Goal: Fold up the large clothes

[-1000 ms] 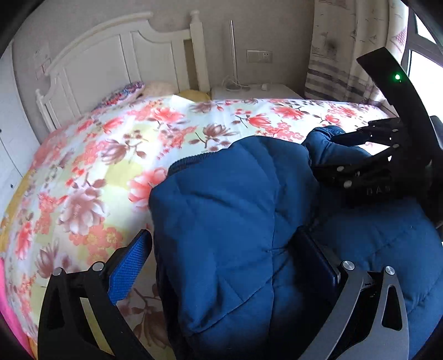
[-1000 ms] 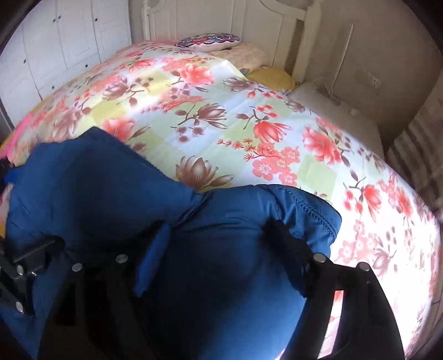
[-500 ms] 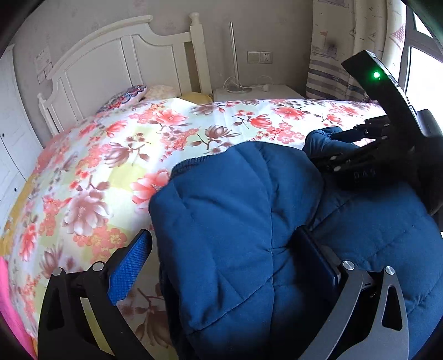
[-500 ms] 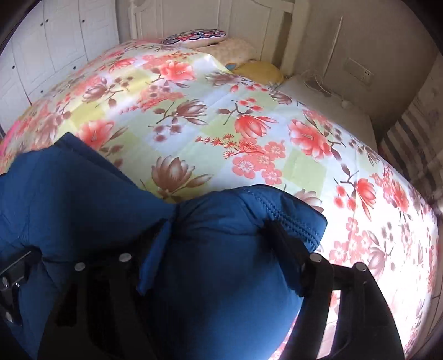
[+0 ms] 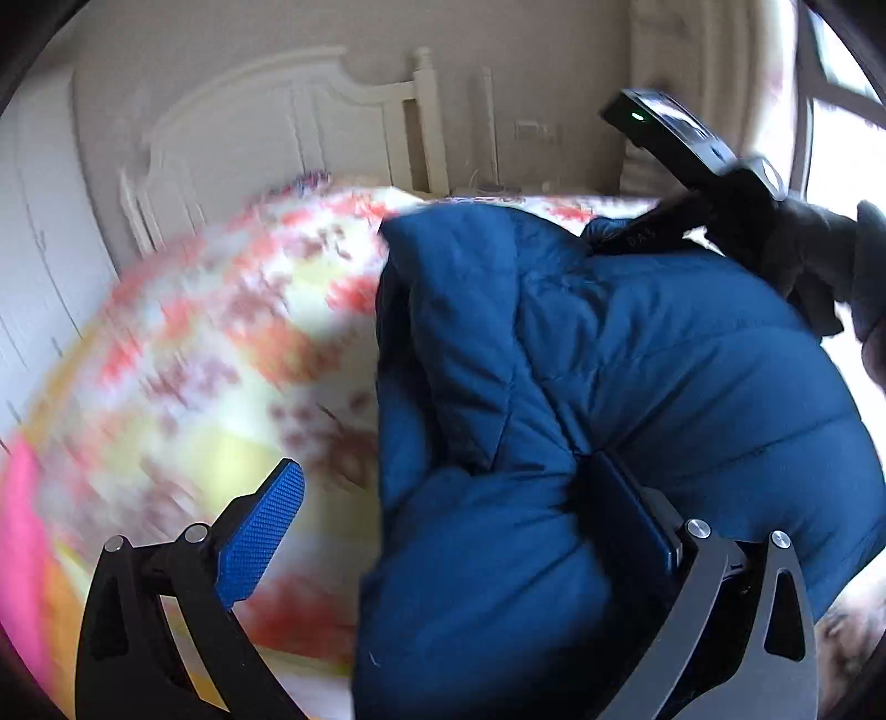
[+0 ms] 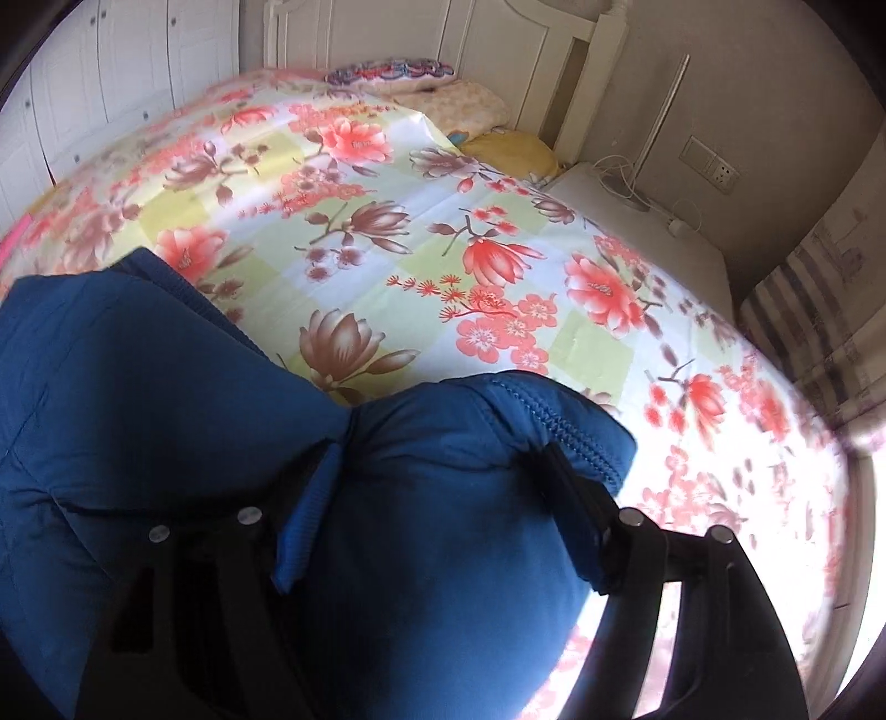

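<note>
Floral bed (image 6: 387, 232) under a white headboard (image 6: 498, 33), nightstand (image 6: 637, 221) at upper right of the right view. Blue jacket (image 6: 166, 415) bunched at the lower left there, filling the right half of the left view. Right gripper (image 6: 437, 509): fingers spread wide, pressing a padded fold between them. Left gripper (image 5: 443, 531): gaping; left finger (image 5: 260, 531) bare over the blurred bed, right finger sunk against the jacket, no grip.

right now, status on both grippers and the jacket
Right gripper clamped on a thick blue jacket fold. Left gripper open, one finger against the jacket. Floral bedspread underneath, nothing blocking.
</note>
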`<act>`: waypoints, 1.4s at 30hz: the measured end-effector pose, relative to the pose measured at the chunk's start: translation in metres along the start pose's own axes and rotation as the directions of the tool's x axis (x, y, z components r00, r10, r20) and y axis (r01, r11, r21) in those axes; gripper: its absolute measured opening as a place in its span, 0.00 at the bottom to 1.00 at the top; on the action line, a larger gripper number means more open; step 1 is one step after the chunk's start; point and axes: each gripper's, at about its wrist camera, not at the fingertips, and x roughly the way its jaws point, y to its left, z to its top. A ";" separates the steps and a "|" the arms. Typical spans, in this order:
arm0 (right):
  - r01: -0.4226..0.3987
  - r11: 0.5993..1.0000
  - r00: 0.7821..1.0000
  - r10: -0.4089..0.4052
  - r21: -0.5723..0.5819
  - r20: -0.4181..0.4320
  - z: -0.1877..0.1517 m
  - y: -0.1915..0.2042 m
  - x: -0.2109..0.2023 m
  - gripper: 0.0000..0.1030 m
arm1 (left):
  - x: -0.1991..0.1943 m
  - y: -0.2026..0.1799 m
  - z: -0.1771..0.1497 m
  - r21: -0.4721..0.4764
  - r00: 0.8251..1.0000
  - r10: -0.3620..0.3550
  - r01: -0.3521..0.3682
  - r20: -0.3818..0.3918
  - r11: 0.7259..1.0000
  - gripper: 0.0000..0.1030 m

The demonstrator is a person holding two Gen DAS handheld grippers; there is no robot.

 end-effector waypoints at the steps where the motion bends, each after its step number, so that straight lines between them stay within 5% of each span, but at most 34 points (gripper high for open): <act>1: 0.025 1.000 1.000 -0.025 -0.017 -0.014 0.004 0.004 -0.005 0.69 | 0.003 0.007 -0.002 -0.036 0.999 -0.038 0.038 -0.005 0.999 0.96; 3: 0.069 0.995 0.997 -0.068 -0.070 0.027 0.012 0.017 -0.027 0.69 | 0.004 0.010 -0.001 -0.056 0.998 -0.057 0.056 -0.009 0.997 0.96; 8: -0.030 0.977 0.979 0.071 -0.209 0.192 0.032 0.083 -0.094 0.69 | 0.002 0.007 -0.002 -0.044 0.999 -0.043 0.044 0.002 0.998 0.96; 10: -0.087 0.948 0.985 0.128 -0.307 0.118 0.033 0.121 -0.080 0.68 | 0.001 0.004 -0.005 -0.048 0.999 -0.040 0.041 0.009 0.998 0.96; 14: 0.006 0.906 1.000 -0.016 -0.423 -0.020 0.026 0.169 -0.019 0.65 | 0.000 0.005 -0.008 -0.043 1.000 0.011 -0.010 0.021 0.999 0.96; 19: -0.011 0.906 1.000 -0.001 -0.422 -0.027 0.031 0.162 -0.029 0.66 | 0.002 0.006 -0.007 -0.043 1.000 -0.001 0.002 0.019 0.999 0.96; 27: -0.007 0.923 0.981 0.080 -0.384 0.175 -0.024 0.119 -0.131 0.74 | 0.000 0.004 -0.011 -0.049 1.000 0.001 0.001 0.031 0.999 0.96; 31: -0.041 0.936 0.991 0.084 -0.350 0.109 -0.065 0.102 -0.100 0.74 | 0.000 0.005 -0.012 -0.066 1.000 -0.003 0.005 0.031 0.998 0.96; 34: -0.194 0.958 0.960 0.229 -0.210 0.160 -0.078 0.078 -0.082 0.75 | 0.003 0.006 -0.014 -0.078 1.000 -0.005 0.006 0.019 0.997 0.96; 38: -0.101 0.969 0.962 0.153 -0.225 0.228 -0.089 0.084 -0.112 0.74 | 0.001 0.004 -0.014 -0.074 1.000 0.007 -0.005 0.017 0.997 0.96; 42: -0.139 0.966 0.919 0.208 -0.217 0.334 -0.125 0.083 -0.165 0.74 | 0.002 0.006 -0.013 -0.075 1.000 0.003 -0.002 0.017 0.997 0.96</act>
